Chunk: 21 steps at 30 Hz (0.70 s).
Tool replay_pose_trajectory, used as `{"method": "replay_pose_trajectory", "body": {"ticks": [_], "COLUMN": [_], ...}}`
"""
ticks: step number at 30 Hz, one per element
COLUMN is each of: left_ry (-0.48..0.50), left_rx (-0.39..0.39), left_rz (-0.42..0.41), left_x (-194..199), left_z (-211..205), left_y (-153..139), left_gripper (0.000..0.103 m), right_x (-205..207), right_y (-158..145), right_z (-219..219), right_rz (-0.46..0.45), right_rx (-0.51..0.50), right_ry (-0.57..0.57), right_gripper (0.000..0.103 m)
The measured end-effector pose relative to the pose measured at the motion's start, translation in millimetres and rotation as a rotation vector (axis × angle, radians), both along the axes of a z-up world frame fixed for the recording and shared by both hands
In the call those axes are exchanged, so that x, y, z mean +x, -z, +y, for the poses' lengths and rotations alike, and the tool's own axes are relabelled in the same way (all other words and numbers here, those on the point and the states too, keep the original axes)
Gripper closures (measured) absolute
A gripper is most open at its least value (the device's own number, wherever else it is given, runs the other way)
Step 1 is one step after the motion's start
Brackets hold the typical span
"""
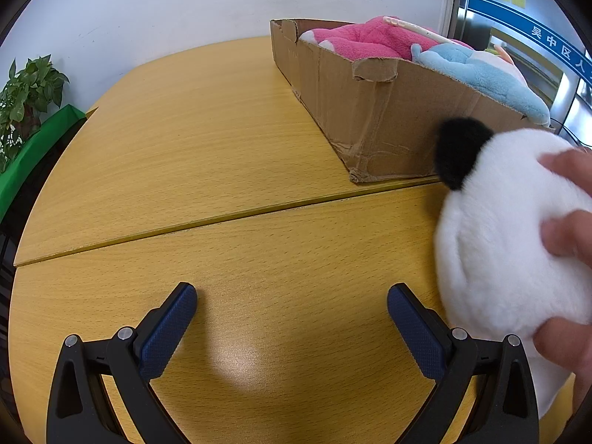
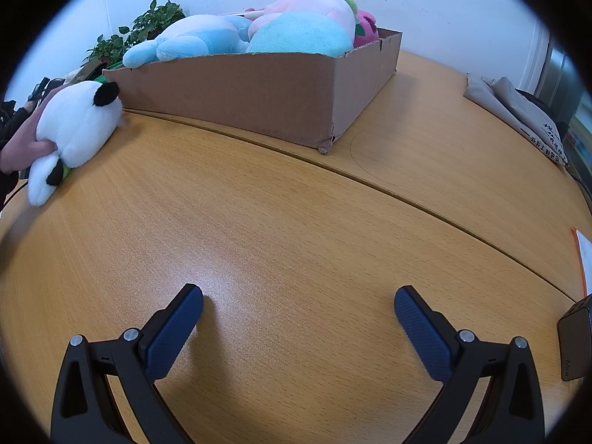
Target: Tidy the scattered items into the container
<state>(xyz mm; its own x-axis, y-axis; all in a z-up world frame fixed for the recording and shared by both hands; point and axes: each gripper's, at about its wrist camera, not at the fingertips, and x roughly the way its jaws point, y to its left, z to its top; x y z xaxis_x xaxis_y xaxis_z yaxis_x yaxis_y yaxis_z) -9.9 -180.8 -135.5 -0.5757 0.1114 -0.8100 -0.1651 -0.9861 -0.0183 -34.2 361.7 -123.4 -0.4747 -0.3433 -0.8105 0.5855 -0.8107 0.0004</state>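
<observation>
Blue-padded fingers of the left gripper (image 1: 292,301) stand spread wide over bare tabletop, gripping nothing. Its right finger (image 1: 414,329) sits just beside a white plush toy with black ears (image 1: 507,229), though whether they touch cannot be told. A bare hand (image 1: 566,244) clasps that toy from the right side, at least 3 fingers pressing into the white fur. The right gripper (image 2: 299,305) is likewise splayed wide and empty, hovering low above the wooden table (image 2: 281,222) with nothing between its pads.

From the right wrist view the same toy (image 2: 74,122) lies at the far left of the table, its black ear close to the near corner of the cardboard box (image 2: 240,88). A seam in the tabletop runs between the grippers and the box.

Inside the box sit several plush toys (heaped above the rim): a light blue one (image 2: 192,40), a teal one (image 2: 299,35), a pale pink one (image 2: 314,3) and a bright pink one (image 1: 355,39). Beyond the table a leafy green plant (image 1: 26,92) stands against the white wall, and a grey cloth bag (image 2: 518,111) lies at the far right.
</observation>
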Motion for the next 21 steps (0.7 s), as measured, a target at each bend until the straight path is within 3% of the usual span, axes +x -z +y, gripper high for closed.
{"method": "replay_pose_trajectory", "body": {"ticks": [21], "left_ry": [0.0], "left_rx": [0.0], "left_rz": [0.0], "left_x": [0.5], "left_z": [1.9], "left_y": [0.1], "left_gripper": [0.0], "right_x": [5.4], "right_y": [-0.7], "right_z": [-0.2], "right_rz": [0.0], "right_rx": [0.0], "right_ry": [0.0], "right_gripper": [0.0]}}
